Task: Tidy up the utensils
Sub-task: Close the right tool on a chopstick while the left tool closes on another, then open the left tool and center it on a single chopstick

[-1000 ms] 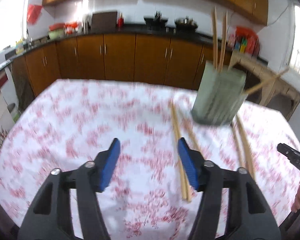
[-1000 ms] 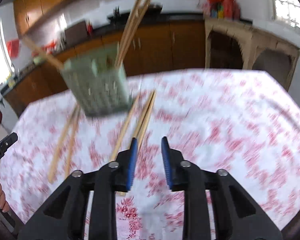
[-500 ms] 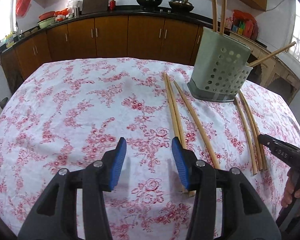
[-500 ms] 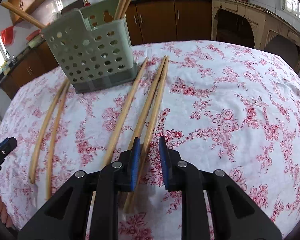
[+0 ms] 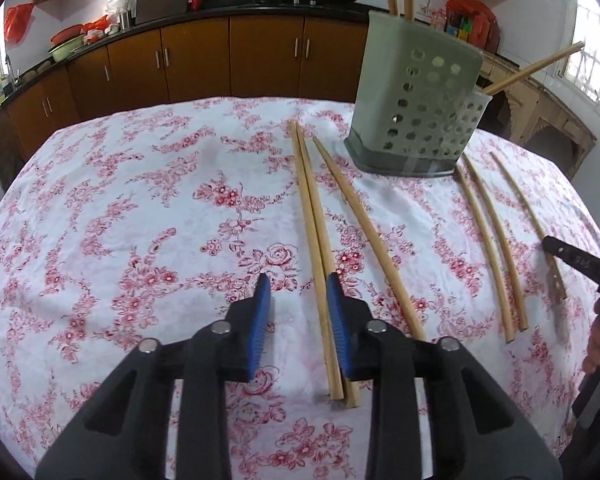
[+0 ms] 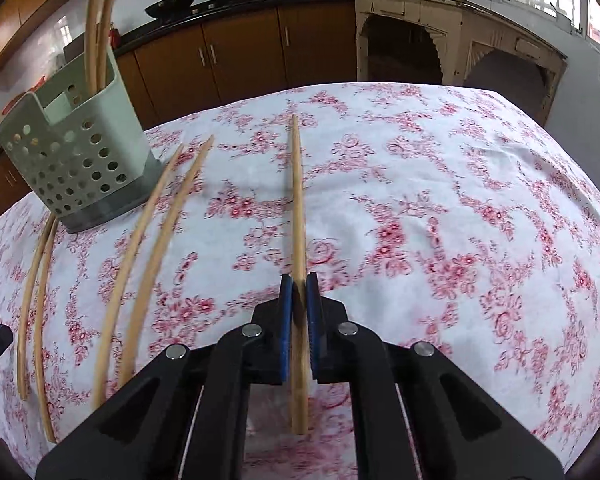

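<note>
The chopstick (image 6: 298,208) in the right tongs is a long, thin, pale wooden stick. It runs straight up the middle of the right wrist picture, from the bottom toward the top. The right gripper (image 6: 299,292) pinches it between its two blue pads (image 6: 286,312), which are pressed close on the stick.

More sticks lie on the table. In the right wrist picture, two chopsticks (image 6: 156,248) lie side by side in the left half, and two thinner ones (image 6: 36,304) lie at the far left edge. The green holder (image 6: 80,160) stands in the upper left. It has round holes in its walls, a dark base, and a few sticks standing up inside it.

In the left wrist picture, the left gripper (image 5: 296,292) is spread apart low in the middle. A pair of chopsticks (image 5: 312,232) lies between its blue pads (image 5: 262,312), close to the right-hand one. Whether the pad touches them cannot be told. The holder (image 5: 416,100) sits in the upper right there.

The tablecloth (image 5: 140,220) is white with pink and red flowers. Brown kitchen cupboards (image 5: 236,60) run along the top.
</note>
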A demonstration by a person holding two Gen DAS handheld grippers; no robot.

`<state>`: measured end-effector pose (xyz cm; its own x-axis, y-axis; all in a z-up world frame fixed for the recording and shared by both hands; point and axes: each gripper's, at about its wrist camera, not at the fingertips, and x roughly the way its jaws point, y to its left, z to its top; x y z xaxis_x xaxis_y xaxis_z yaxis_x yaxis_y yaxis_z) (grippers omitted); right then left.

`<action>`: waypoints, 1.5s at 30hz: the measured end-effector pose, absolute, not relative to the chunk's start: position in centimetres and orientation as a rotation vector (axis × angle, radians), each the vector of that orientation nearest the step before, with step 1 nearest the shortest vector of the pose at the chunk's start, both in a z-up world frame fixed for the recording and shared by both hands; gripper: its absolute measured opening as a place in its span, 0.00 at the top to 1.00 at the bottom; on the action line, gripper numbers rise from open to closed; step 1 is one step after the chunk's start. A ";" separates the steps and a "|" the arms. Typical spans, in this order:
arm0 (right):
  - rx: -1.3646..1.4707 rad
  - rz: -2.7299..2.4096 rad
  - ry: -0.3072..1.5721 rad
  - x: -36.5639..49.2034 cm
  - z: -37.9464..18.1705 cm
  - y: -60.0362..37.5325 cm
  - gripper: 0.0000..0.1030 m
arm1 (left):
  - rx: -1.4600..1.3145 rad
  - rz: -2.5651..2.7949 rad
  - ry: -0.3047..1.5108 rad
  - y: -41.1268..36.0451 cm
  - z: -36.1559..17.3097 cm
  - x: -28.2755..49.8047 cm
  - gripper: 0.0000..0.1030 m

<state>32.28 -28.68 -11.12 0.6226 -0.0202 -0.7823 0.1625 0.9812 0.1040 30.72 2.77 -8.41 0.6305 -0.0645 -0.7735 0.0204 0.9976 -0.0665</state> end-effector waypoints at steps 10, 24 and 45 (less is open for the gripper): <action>0.151 -0.101 0.886 32.3 -11.3 -28.5 0.92 | -0.049 -0.066 0.905 1.9 -9.0 31.6 0.73; 0.137 -0.120 0.870 33.3 -11.3 -29.4 0.92 | -0.068 0.081 0.894 7.6 -9.4 33.9 0.87; 0.123 -0.079 0.871 32.1 -11.4 -29.6 0.92 | -0.045 -0.029 0.908 7.9 -9.4 32.5 0.79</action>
